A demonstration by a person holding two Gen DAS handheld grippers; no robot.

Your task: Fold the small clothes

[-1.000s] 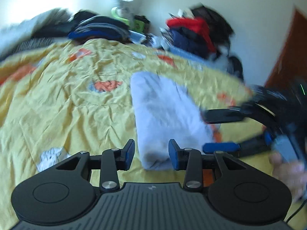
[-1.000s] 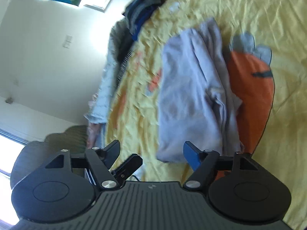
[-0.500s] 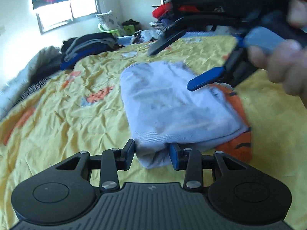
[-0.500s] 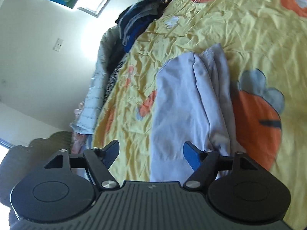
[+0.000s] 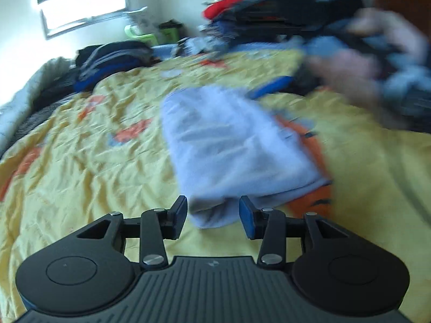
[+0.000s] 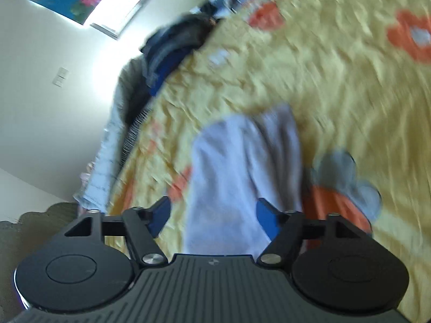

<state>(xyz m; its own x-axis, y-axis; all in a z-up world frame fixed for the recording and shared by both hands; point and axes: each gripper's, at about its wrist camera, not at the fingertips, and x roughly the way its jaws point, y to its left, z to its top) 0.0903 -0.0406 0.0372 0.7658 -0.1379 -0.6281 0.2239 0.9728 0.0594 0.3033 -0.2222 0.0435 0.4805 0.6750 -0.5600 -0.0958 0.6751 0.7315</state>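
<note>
A folded pale lilac garment lies on a yellow bedspread printed with orange and grey shapes. In the left wrist view it fills the centre of the frame, running from the upper middle down to the lower middle, where its near folded edge sits just ahead of the left gripper. That gripper's jaws stand moderately apart with nothing between them; the garment's near corner lies in line with the gap, but the blur makes it unclear whether the blue pads touch the cloth.

In the right wrist view the garment occupies the lower centre, its near end running down behind the gripper body. The right gripper is spread wide, empty, its fingers straddling the garment's width from above. To the lower right of the cloth sits an orange and grey print on the bedspread.

In the upper right of the left wrist view, a heavily blurred hand holds the right gripper, with one blue finger reaching over the garment's far end. A pile of dark clothes sits at the upper left near a bright window.
</note>
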